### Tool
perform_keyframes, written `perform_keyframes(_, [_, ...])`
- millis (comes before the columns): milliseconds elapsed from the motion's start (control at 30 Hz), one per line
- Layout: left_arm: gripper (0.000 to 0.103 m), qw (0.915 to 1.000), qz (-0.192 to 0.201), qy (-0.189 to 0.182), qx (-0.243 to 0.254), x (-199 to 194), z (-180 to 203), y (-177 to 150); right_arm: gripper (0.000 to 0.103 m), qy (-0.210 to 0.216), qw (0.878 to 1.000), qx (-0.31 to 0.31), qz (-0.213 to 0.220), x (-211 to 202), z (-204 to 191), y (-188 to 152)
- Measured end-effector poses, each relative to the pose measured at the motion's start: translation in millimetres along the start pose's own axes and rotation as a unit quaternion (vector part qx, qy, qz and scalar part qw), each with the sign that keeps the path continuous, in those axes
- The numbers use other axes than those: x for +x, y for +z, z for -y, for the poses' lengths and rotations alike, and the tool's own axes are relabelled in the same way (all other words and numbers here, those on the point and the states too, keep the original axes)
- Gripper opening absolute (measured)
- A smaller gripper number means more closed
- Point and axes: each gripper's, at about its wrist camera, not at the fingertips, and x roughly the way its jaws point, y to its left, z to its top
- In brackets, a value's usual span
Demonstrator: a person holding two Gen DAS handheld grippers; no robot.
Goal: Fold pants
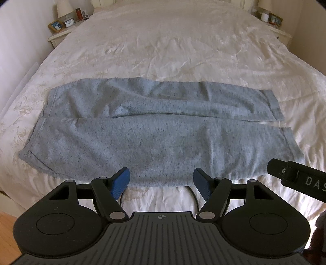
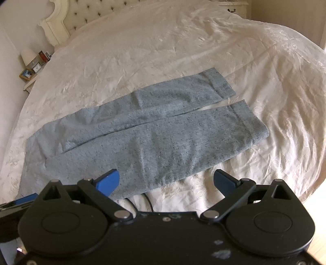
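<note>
Grey pants [image 1: 150,130] are laid flat across the bed [image 1: 163,51]. Left gripper [image 1: 162,183] and right gripper [image 2: 166,183] are held wide open above them, nothing gripped.

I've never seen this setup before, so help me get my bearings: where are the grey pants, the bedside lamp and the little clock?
Grey pants [image 1: 154,142]: left wrist view, middle of the nearer leg.
Bedside lamp [image 1: 64,8]: left wrist view, on its white shade.
Little clock [image 1: 69,23]: left wrist view, on its face.
</note>
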Motion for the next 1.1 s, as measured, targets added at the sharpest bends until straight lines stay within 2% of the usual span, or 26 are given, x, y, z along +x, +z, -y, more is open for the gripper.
perform_keyframes(600, [0.068, 0.9999, -0.012, 0.006, 0.004, 6.7, -2.2, 0.8, 0.103, -0.011, 0.999, -0.031, -0.006, 4.4, -14.9, 0.4])
perform_keyframes(1100, [0.068, 0.9997, -0.020, 0.007, 0.010, 10.6, 3.3, 1.6, 0.103, -0.015, 0.999, -0.031, -0.014, 10.5, -14.7, 2.3])
